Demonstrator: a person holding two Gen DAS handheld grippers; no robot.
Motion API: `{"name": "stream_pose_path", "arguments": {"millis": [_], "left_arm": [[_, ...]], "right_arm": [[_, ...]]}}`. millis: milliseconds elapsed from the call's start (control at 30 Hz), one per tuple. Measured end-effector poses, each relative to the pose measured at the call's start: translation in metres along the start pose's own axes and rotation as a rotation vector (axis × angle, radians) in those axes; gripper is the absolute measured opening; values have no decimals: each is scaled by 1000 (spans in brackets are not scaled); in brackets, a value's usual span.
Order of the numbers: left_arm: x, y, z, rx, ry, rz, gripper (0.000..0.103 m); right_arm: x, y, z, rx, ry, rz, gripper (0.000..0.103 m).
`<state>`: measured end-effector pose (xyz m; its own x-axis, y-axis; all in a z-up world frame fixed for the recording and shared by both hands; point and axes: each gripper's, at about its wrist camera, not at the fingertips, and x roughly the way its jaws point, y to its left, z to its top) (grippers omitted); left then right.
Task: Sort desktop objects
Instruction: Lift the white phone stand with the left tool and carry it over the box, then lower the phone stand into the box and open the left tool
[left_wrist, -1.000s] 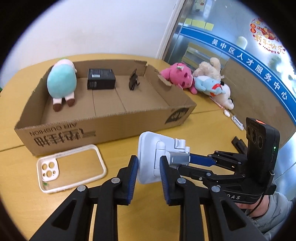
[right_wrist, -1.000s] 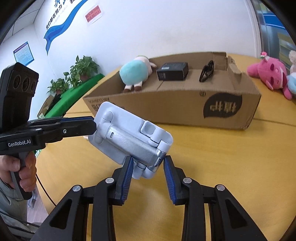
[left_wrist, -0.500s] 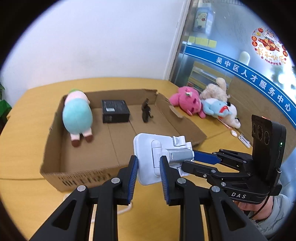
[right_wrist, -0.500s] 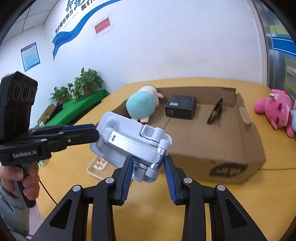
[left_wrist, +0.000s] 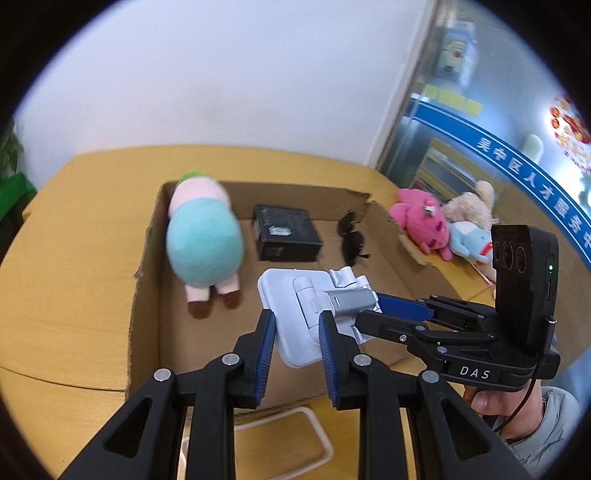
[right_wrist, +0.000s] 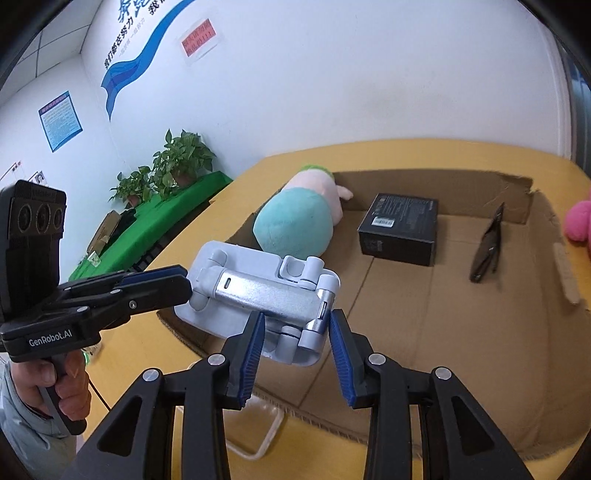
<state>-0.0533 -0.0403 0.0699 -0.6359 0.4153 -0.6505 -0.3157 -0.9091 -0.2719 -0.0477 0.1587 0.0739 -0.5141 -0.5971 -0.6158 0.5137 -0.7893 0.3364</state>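
Both my grippers clamp a white phone stand (left_wrist: 300, 317) above the cardboard box (left_wrist: 147, 295).

My left gripper (left_wrist: 295, 334) and right gripper (right_wrist: 295, 334) grip opposite ends. Boxed already: teal plush (left_wrist: 204, 245), black box (left_wrist: 286, 238), sunglasses (left_wrist: 351, 240). Left out: phone case (left_wrist: 284, 439), pink plush (left_wrist: 421, 221).

Office or public service centre. White walls; upper left of the right wrist view, a blue swoosh graphic (right_wrist: 136, 62) with Chinese lettering, a red notice (right_wrist: 198, 40), a framed blue poster (right_wrist: 60, 121). Potted plants (right_wrist: 173, 162) on a green-covered ledge, mid left. Right of the left wrist view: glass partition with a blue Chinese-lettered band (left_wrist: 524, 173). Round wooden tabletop (left_wrist: 74, 258).
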Motion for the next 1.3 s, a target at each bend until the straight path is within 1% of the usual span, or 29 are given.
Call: {"name": "stream_pose_path", "arguments": {"millis": [200,400,433,533,600,633,667,700,733,767,800,833,867,900,933,967,1000,1033,1067,1100,1133,1167,1200,1267,1300], "left_arm": [[27,38,-5,-71,70,24,23],[50,62,-12,-119,148,53,23],[52,64,-12,-116,157,65,23],[60,58,-11,-71,185,147,24],[64,58,-9,-68,206,176,23],[68,57,-8,-60,223,157,18],[73,56,-10,-62,248,127,17],[80,54,-12,-54,276,129,17],[86,51,-14,-36,297,147,15],[90,50,-17,-36,308,162,14],[90,53,-18,-55,310,159,14],[87,56,-18,-74,295,153,14],[81,56,-18,-79,275,155,14],[75,55,-17,-84,252,163,14],[66,54,-15,-86,224,166,14],[58,51,-14,-82,195,163,18],[44,46,-12,-70,150,171,20],[35,40,-11,-58,118,180,21],[23,32,-9,-36,74,193,25],[11,24,-8,-14,35,208,35],[-1,15,-8,12,-11,227,43],[-14,3,-9,38,-66,250,64],[-23,-6,-9,54,-108,265,80],[-44,-26,-12,90,-203,277,80],[-49,-36,-12,109,-225,273,80]], "right_arm": [[59,-9,2,60,103,40,37],[101,-15,-3,118,212,46,38],[108,-15,-4,129,230,45,38],[122,-15,-5,164,281,39,38],[127,-13,-2,169,301,21,39],[128,-13,-1,175,307,20,39],[131,-13,-1,187,314,40,36],[135,-13,-1,206,334,75,36],[139,-9,-2,205,351,75,34],[142,-3,-2,173,358,41,31],[141,-1,-1,158,357,23,31],[138,-2,0,166,343,30,33],[133,-5,0,174,330,23,38],[128,-6,0,175,315,11,46],[119,-9,0,178,288,-3,51],[110,-11,0,179,264,-9,59],[98,-11,0,170,234,-24,63],[84,-9,0,147,201,-49,71],[71,-7,-1,122,169,-79,78],[54,-2,-3,86,124,-136,81],[43,0,-4,67,99,-164,85],[27,3,-6,43,64,-199,88],[12,9,-9,14,27,-240,89],[-9,13,-10,-19,-16,-281,92],[-21,17,-12,-35,-42,-301,93]]}}
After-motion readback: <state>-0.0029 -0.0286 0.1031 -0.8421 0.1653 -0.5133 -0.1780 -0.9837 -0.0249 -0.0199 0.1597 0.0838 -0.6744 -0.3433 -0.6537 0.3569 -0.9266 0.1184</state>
